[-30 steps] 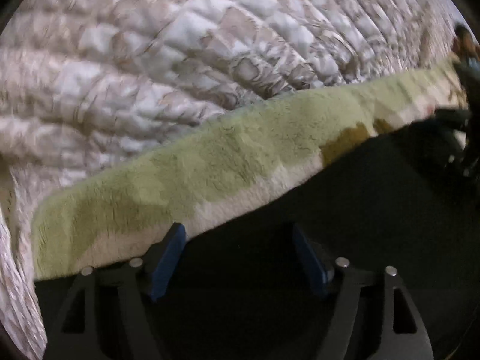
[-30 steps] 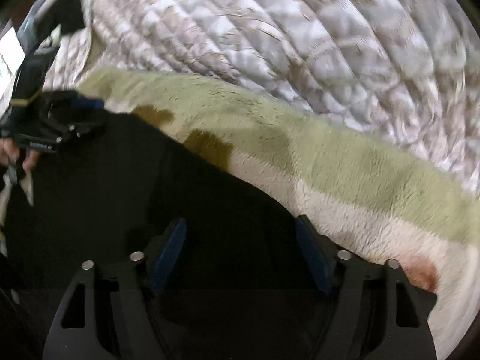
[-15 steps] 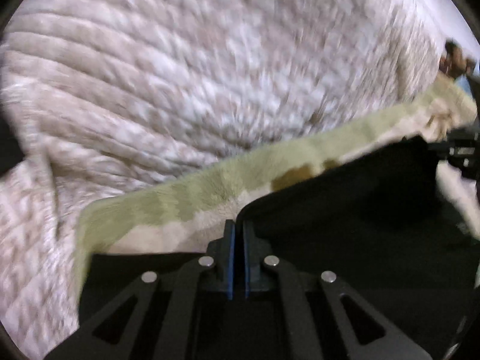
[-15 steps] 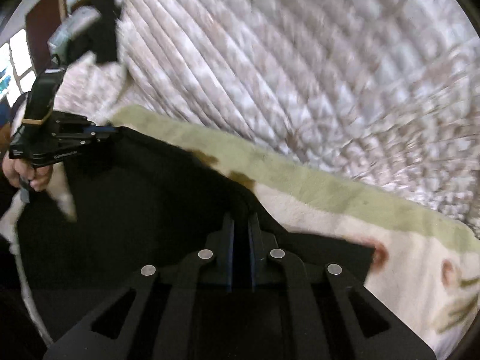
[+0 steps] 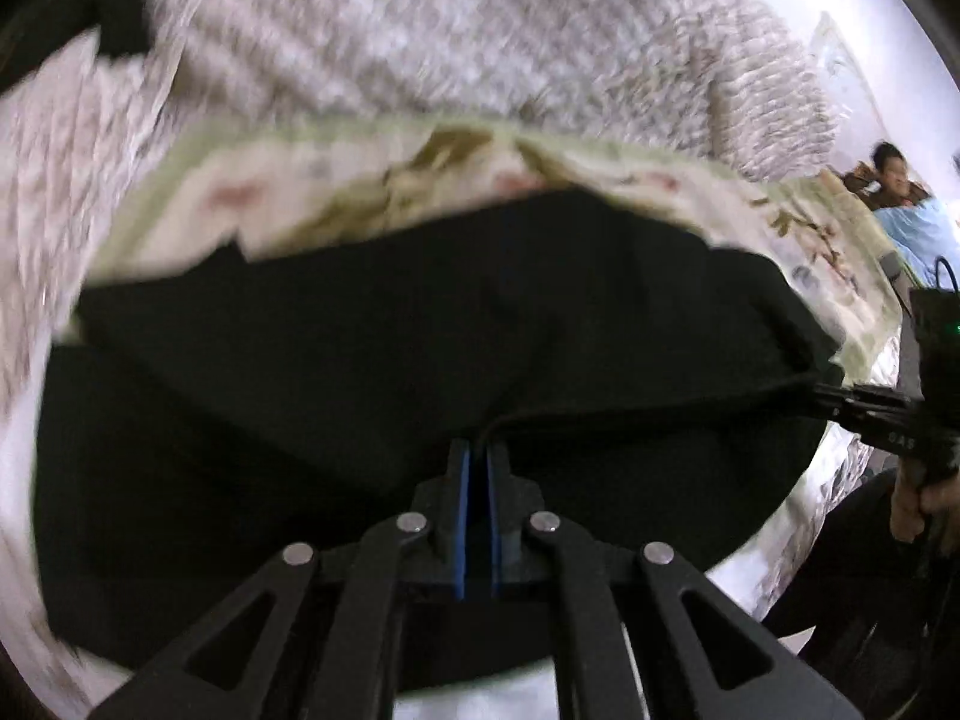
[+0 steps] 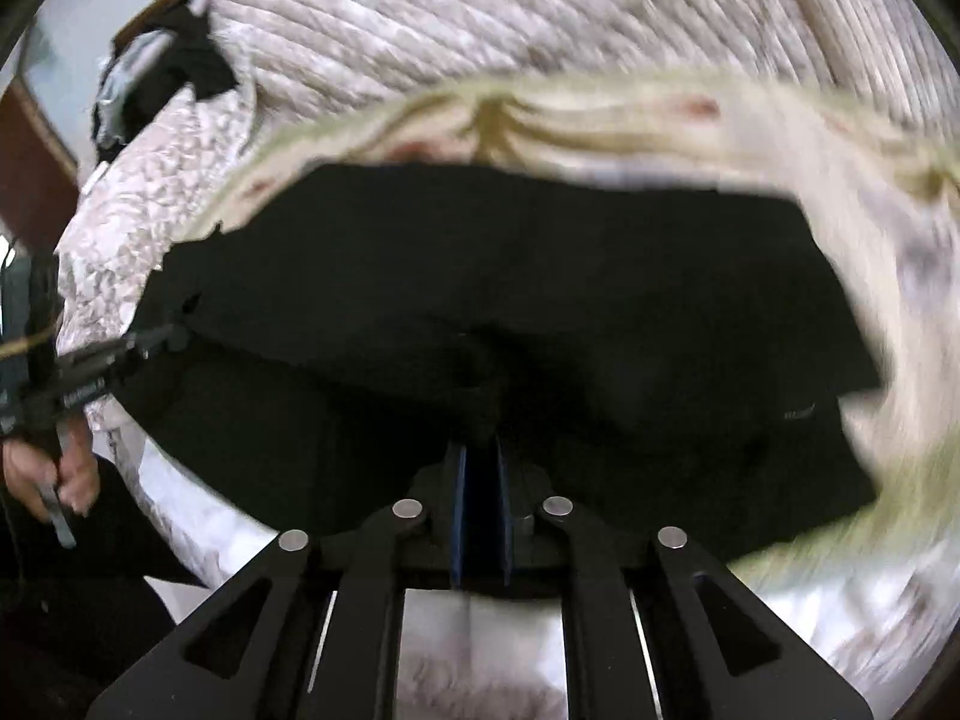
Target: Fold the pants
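My left claw (image 5: 478, 459) is squeezed tight on the soft black cloth pants (image 5: 372, 348). My right claw (image 6: 480, 450) pinches them too. They hang over the fuzzy green-and-cream blanket (image 5: 336, 198).

Left gripper (image 5: 478, 456) and right gripper (image 6: 480, 450) both clamped closed, held level side by side
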The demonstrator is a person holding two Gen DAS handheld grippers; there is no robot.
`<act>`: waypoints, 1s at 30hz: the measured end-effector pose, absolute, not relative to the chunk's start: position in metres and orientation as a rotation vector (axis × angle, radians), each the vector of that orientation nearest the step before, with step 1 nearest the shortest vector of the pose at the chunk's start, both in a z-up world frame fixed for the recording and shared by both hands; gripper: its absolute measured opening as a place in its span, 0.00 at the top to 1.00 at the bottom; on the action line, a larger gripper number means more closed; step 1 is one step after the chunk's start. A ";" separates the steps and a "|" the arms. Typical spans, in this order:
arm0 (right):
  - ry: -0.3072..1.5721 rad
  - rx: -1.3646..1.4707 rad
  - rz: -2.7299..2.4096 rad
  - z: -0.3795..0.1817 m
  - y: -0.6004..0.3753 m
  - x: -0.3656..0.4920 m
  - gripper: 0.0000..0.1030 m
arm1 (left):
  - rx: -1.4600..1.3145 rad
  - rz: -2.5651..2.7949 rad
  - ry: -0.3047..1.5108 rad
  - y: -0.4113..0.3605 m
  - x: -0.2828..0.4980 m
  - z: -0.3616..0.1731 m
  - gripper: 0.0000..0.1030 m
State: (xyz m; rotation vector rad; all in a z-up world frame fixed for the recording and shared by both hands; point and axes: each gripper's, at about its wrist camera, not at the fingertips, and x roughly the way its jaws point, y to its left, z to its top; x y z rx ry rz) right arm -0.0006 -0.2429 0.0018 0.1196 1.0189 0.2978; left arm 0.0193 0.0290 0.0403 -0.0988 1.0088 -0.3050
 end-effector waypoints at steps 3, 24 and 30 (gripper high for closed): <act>1.046 0.180 0.273 -0.001 -0.247 -0.011 0.84 | -0.170 -0.281 1.031 0.042 -0.001 0.039 0.91; 0.889 0.661 0.006 -0.007 -0.320 -0.014 0.37 | 0.088 0.220 0.997 0.056 0.098 0.022 0.93; 0.813 0.713 -0.048 -0.007 -0.337 -0.016 0.61 | -0.189 0.274 0.789 0.113 0.042 0.063 0.94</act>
